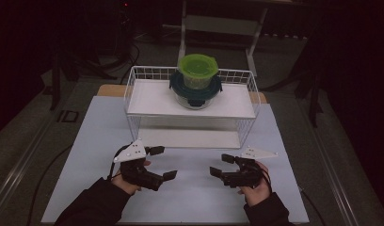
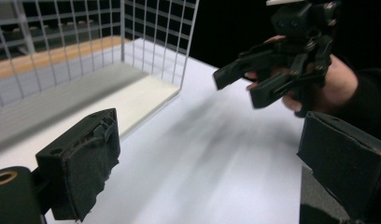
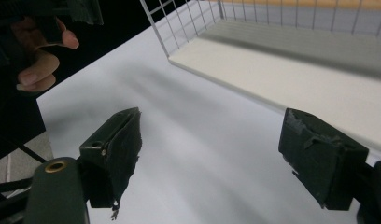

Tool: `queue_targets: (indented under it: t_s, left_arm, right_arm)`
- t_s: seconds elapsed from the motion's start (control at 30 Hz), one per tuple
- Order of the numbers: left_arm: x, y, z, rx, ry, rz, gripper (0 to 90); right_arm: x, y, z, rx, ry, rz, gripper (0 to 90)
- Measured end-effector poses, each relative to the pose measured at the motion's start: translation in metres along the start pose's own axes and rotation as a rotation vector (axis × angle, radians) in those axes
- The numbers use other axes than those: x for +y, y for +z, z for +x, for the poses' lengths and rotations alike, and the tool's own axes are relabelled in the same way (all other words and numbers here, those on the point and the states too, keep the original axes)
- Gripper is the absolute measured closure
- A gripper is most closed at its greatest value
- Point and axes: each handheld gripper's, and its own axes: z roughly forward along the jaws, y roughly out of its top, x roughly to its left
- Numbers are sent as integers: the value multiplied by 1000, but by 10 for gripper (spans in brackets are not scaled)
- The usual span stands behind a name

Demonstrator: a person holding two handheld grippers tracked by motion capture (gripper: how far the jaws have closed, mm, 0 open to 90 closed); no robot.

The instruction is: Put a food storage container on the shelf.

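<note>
Two lidded containers are sitting stacked on the top shelf of a white wire rack [image 1: 133, 89] at the far side of the bench [image 1: 100, 141]: a small one with a green lid [image 1: 197, 70] is resting on a wider one with a dark teal lid [image 1: 196, 92]. Both are well apart from the hands. Nearer the person, the left gripper [image 1: 161, 163] and the right gripper [image 1: 222, 165] are hovering low over the bare bench in front of the rack, pointing inward at each other. Each one's jaws are standing wide apart with nothing between them; both gripper views are showing just white bench surface between the black pads.

This is looking like the stage before any reach, with nothing grasped yet. The next move is calling for lifting a gripper up and forward over the rack's front rail to the stack, lining the wide jaws around the green-lidded container's sides without knocking the one beneath.
</note>
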Motion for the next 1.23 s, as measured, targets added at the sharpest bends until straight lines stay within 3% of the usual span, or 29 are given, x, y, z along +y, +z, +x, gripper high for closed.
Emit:
queue_targets:
  t_s: [0.2, 0.43, 0.8, 1.23]
  left_arm:
    - [-22, -1, 6, 23, -11, 27, 50]
    - [-46, 0, 9, 30, -19, 76, 49]
    - [-57, -14, 11, 51, -7, 81, 48]
    - [-63, -26, 13, 77, 2, 73, 46]
  right_arm:
    - [-15, -5, -7, -16, 26, 23, 204]
    - [-26, -16, -8, -37, 28, 14, 197]
    - [-41, -30, -14, -100, 25, 11, 194]
    - [-45, -31, -20, -105, 42, 4, 194]
